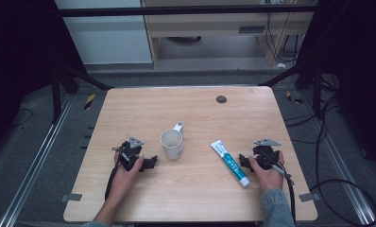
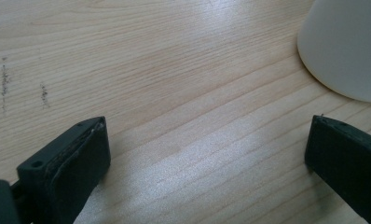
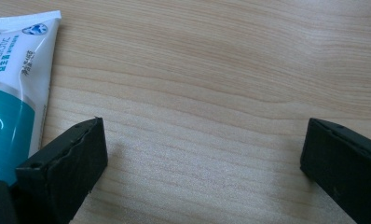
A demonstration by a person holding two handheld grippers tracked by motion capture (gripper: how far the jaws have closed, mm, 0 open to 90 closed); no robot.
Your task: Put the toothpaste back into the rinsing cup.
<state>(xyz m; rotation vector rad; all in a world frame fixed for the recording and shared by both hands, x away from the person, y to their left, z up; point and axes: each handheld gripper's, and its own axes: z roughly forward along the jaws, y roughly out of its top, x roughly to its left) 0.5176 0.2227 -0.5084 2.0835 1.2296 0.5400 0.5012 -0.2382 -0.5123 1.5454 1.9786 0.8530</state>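
- your left gripper [image 1: 150, 162] rests low on the pale wooden tabletop [image 1: 195, 198], just to the left of the cream ceramic mug with a handle [image 1: 172, 143]; in the left gripper view its two black jaws stand spread wide with bare wood between them, and the mug's rounded wall [image 2: 346, 46] sits beyond the right-hand jaw, apart from it.
- your right gripper [image 1: 243, 161] lies near the right side of the table, just beside the white and teal toothpaste tube [image 1: 230, 162]; in the right gripper view the jaws are fully parted, nothing sits between them, and the tube [image 3: 13, 88] lies off to the side by the left-hand jaw, not inside the gap.
- the tube lies flat on the table, slanted, its cap end toward you and its crimped end pointing away, well to the right of the mug.
- the mug stands upright near the table's middle, handle turned away from you, and looks empty from above.
- by my reading, nothing is gripped or lifted yet, so the work is at its very start.
- what is left, as i judge it: you bring the right jaws around the tube, close on it, and carry it to wherever it belongs, likely the mug.
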